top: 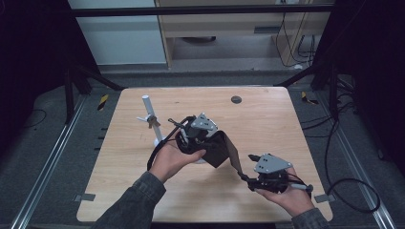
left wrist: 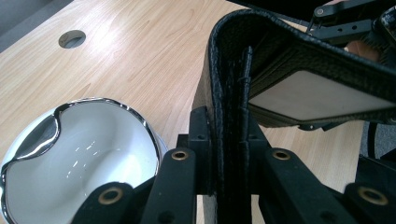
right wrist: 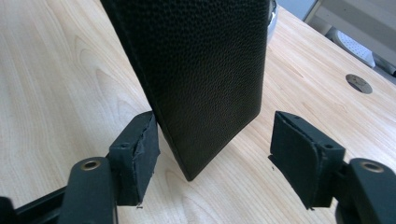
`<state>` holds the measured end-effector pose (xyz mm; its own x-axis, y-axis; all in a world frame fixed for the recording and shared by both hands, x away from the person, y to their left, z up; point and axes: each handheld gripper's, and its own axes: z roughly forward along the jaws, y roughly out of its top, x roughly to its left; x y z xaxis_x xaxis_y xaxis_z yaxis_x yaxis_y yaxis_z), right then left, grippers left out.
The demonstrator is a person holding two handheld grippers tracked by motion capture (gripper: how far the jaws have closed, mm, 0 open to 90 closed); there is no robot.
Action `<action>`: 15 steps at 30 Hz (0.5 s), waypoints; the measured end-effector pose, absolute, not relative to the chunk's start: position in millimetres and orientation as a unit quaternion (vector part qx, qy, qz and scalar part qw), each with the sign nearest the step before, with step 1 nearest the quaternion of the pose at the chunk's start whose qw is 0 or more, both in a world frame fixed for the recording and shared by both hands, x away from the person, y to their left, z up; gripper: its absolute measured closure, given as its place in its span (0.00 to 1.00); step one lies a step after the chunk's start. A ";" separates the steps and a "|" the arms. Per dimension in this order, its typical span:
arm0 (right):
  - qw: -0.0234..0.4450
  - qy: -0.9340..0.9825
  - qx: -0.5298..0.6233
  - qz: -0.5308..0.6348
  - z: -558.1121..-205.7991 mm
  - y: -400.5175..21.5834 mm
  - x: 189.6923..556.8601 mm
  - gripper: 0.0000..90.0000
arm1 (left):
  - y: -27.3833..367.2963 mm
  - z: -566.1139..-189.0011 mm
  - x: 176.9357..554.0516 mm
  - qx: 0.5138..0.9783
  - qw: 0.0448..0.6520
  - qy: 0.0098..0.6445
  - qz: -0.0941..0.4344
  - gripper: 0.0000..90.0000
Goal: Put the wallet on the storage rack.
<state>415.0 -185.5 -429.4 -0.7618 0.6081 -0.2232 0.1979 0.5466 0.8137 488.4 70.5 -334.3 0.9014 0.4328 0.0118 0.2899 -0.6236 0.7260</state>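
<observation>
A black grained-leather wallet [top: 217,148] hangs open above the middle of the table. My left gripper [top: 203,138] is shut on it: in the left gripper view its folded edge [left wrist: 233,93] stands clamped between the jaws of that gripper [left wrist: 229,140], and a pale inner panel faces up. My right gripper [top: 247,168] is open at the wallet's lower right end. In the right gripper view the hanging flap [right wrist: 196,70] reaches down between the pads of that gripper [right wrist: 217,140]. The left pad is close beside the flap's edge, and the right pad stands well apart from it.
A white stand with a post and hooks [top: 146,107] rises at the table's left. A white dish with a chrome rim [left wrist: 84,154] lies just below my left gripper. A round hole [top: 236,99] sits near the far edge. Cables trail off the right side.
</observation>
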 end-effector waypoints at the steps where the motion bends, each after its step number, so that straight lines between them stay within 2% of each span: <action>1: 0.247 0.843 0.238 0.413 -430.1 -185.1 414.7 0.33 | 70.6 -334.1 488.4 0.896 0.384 0.201 0.093 0.88; 7: 0.237 0.848 0.244 0.408 -435.6 -184.6 415.5 0.28 | 72.0 -333.5 488.4 0.897 0.380 0.202 0.097 0.88; 15: 0.245 0.839 0.275 0.401 -447.5 -188.6 424.2 0.23 | 77.0 -328.6 489.0 0.892 0.391 0.207 0.097 0.88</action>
